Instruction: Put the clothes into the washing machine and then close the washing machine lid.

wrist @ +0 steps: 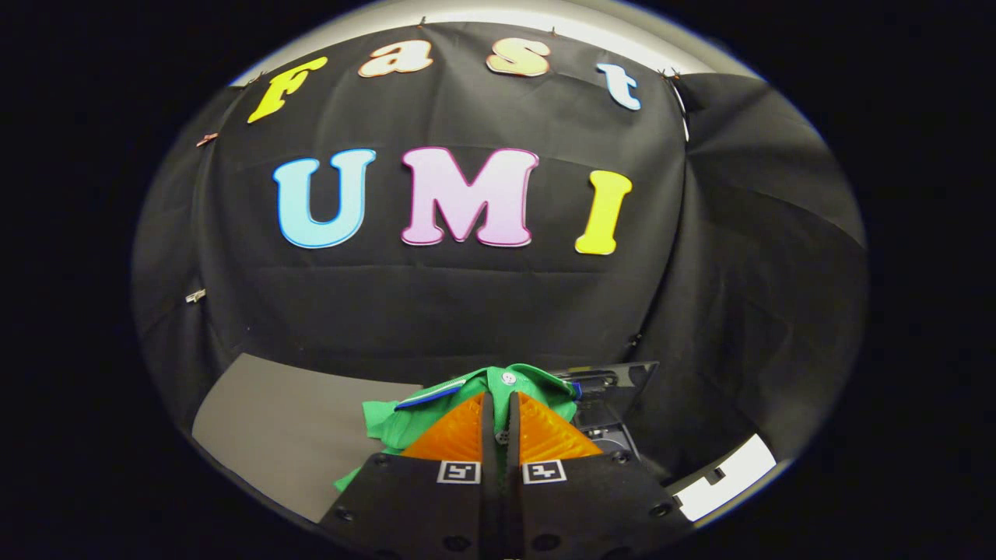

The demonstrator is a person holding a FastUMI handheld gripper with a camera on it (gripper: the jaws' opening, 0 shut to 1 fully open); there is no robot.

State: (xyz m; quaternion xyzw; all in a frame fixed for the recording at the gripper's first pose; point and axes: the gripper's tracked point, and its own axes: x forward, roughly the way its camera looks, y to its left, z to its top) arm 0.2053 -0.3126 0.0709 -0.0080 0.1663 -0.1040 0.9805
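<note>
Green garment [475,389] bunched up right at the tips of the gripper [498,404], draped over and around both fingers. Fold of green cloth pinched in the narrow slit between the two fingers [459,432], jaws drawn almost fully together and clamped on the fabric. White button [509,379] showing on the cloth just above the fingertips, next to what looks like a collar edge. Blue trim [432,394] running along one fold on the left side of the bundle. More green spilling down to the left of the left finger, hanging past it, lower end hidden behind the gripper body.

Just to the right of the garment and a little beyond the fingers, dark washing machine [611,404], seen from above at an angle: raised lid or panel [622,377] standing up at the back, glossy and dark, with a darker opening below it. Inside of the opening too dim to make out. Garment beside the machine's left edge, part of it close to or overlapping the lid's left corner; cannot tell whether touching.

Grey tabletop [288,420] stretching out to the left, below and behind the garment. White-and-black marked strip [727,478] lying low on the right, well apart from the cloth. Black cloth wall [467,311] behind everything.
</note>
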